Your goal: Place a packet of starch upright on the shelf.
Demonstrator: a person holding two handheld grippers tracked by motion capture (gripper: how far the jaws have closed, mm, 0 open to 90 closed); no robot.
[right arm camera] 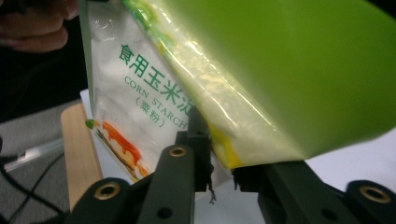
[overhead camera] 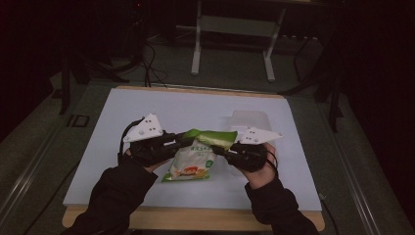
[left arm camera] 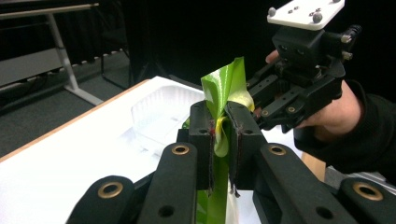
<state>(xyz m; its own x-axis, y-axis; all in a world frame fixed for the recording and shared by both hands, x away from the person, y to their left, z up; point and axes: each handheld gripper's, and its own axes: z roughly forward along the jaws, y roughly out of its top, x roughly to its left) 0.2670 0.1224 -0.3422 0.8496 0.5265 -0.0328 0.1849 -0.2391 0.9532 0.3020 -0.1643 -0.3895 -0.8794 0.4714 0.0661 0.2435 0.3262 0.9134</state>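
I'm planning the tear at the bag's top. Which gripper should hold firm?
Left, probably: the left gripper pinches the bag at its green top; the right gripper grips a corner.

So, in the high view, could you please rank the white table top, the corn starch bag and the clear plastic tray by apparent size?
1. White table top, by far the largest.
2. Corn starch bag, held by the left gripper and right gripper.
3. Clear plastic tray, faint and farther off, so its place behind the bag is unsure.

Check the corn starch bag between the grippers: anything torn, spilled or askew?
No tear or spill shows. The corn starch bag hangs tilted off the table, its green top crumpled where the left gripper pinches it and the right gripper clamps the other corner. The clear tray sits empty behind.
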